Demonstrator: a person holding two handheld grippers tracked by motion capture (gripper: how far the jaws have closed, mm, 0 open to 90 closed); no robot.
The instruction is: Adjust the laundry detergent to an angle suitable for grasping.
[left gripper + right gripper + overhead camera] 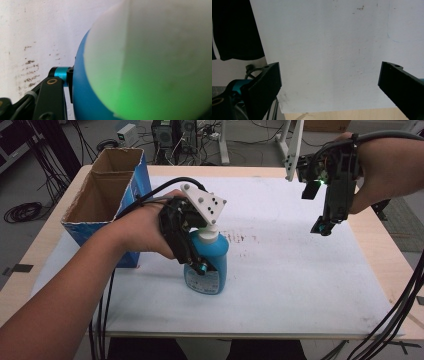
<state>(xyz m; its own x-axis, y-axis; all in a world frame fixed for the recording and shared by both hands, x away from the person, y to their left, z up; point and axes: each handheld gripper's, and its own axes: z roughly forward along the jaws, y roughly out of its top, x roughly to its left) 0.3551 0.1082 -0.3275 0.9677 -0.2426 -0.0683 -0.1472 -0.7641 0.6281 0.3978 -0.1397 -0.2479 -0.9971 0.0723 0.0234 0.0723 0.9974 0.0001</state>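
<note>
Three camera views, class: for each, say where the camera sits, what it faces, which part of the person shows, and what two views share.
High view: above the table, looking down; both forearms, left gripper on the blue bottle, right gripper raised.
Left gripper view: rides that gripper, pressed near the bottle's white cap; one black finger.
Right gripper view: looks down on the white mat; two fingers wide apart.
Shared: the bottle, high and left views.

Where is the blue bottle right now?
In the high view, the blue plastic bottle with a white cap stands upright on the white sheet, left of middle, right beside the open blue cardboard box, with the left tool around it.
</note>
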